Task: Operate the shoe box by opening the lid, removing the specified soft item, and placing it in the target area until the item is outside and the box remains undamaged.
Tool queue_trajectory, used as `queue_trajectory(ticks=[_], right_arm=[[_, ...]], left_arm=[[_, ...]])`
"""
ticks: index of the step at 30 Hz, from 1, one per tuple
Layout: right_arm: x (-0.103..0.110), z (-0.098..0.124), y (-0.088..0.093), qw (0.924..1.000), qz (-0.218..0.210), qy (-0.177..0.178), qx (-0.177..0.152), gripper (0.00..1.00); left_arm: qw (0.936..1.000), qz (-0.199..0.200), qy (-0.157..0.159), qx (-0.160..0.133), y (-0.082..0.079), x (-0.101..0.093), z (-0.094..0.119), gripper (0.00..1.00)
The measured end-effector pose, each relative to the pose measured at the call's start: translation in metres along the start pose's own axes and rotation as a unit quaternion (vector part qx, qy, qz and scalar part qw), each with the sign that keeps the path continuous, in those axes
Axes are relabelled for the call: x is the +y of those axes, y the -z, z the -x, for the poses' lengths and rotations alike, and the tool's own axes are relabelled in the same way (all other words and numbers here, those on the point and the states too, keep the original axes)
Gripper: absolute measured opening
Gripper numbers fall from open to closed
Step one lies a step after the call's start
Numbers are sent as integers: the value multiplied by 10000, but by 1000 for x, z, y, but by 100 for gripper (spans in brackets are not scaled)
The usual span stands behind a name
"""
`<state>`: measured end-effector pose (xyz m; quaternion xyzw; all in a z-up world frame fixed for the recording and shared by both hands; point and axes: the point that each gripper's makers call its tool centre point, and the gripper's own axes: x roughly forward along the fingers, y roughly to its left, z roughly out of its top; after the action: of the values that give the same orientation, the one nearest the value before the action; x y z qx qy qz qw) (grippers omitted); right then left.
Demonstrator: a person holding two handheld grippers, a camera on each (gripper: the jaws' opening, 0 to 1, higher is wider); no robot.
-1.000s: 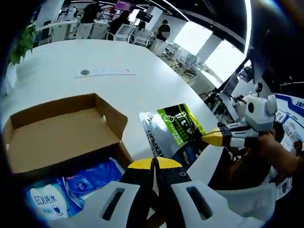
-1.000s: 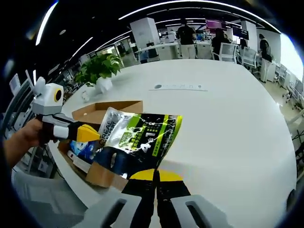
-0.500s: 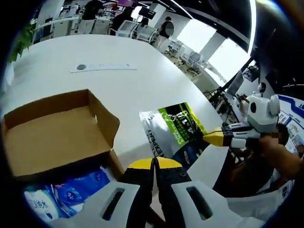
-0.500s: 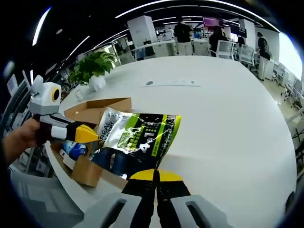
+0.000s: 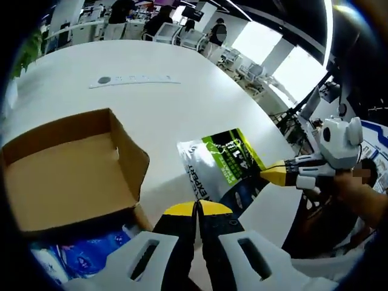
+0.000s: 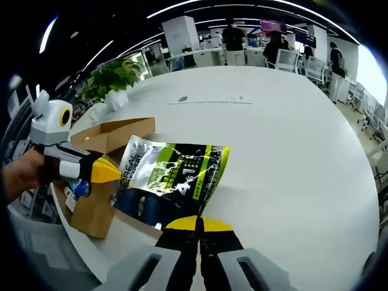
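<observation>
- I am holding the green-and-white pouch (image 6: 171,176) between both tools: my right gripper (image 6: 199,223) is pinching its dark lower edge, jaws pressed together with only the film between them.
- My left gripper (image 5: 198,208) is doing the same on another edge of that pouch (image 5: 222,165), its yellow-tipped jaws closed tight on it.
- In the left gripper view the right tool is reaching in from the right side, its yellow tip touching the pouch's far corner; a hand (image 5: 357,197) is gripping that tool.
- The pouch is hanging just ahead of my jaws, out of the shoe box (image 5: 66,176) and above the counter (image 5: 176,103) beside it.
- The box is sitting to the left of my left jaws, its cardboard lid standing open, with blue-and-white soft packs (image 5: 85,257) lying inside near the jaws.
- In the right gripper view the box (image 6: 100,182) is lying left of the jaws, at the counter's near edge, partly behind the pouch.
- The counter is a broad, white, rounded slab; a long pale strip (image 6: 211,99) is lying on it well beyond the jaws.
- A potted plant (image 6: 112,79) is standing at the far left of the counter.
- Behind it an open office is stretching out with desks, chairs, ceiling light strips, bright windows, and people standing (image 6: 233,41) at the back.
</observation>
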<state>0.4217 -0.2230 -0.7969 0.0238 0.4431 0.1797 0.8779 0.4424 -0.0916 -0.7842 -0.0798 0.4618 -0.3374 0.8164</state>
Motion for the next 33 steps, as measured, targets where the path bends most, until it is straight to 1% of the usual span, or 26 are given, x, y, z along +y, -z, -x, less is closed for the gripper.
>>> queue_trajectory(ticks=[8,9,13,15,18,20,23,25,28,31,32,33], right_arm=[[-8,-10,3,10000,-37,11,57,0],[-9,-12,3,10000,-53,-7,66,0],[-8,-18,4,9999,-53,-37,78,0],[-8,-21,4,9999,-34,-37,88,0],[-9,-26,5,9999,-44,-52,111,0],[-11,-28,6,9999,-58,-59,110,0],[-11,-30,5,9999,-68,-83,103,0],[-11,-32,6,9999,-58,-95,108,0],[-12,-33,6,9999,-16,-84,109,0],[-13,-35,7,9999,-27,-90,103,0],[-13,-36,8,9999,-31,-93,100,0],[-14,-36,8,9999,-37,-94,99,0]], left_arm=[[9999,-78,-130,39,1,1,-11,0],[9998,-95,-199,4,-1,3,-11,0],[9995,-115,-307,-14,-4,5,-11,0],[9984,-328,-469,13,-3,7,-13,0],[9945,-761,-722,68,-4,9,-16,0],[9934,-834,-786,103,-3,8,-17,0],[9892,-1133,-911,188,-3,10,-19,0],[9870,-1255,-974,250,-2,11,-21,0],[9806,-1579,-1075,437,3,12,-25,0],[9751,-1799,-1171,551,7,13,-29,0],[9716,-1947,-1198,617,9,14,-31,0],[9697,-2014,-1223,653,10,15,-32,0]])
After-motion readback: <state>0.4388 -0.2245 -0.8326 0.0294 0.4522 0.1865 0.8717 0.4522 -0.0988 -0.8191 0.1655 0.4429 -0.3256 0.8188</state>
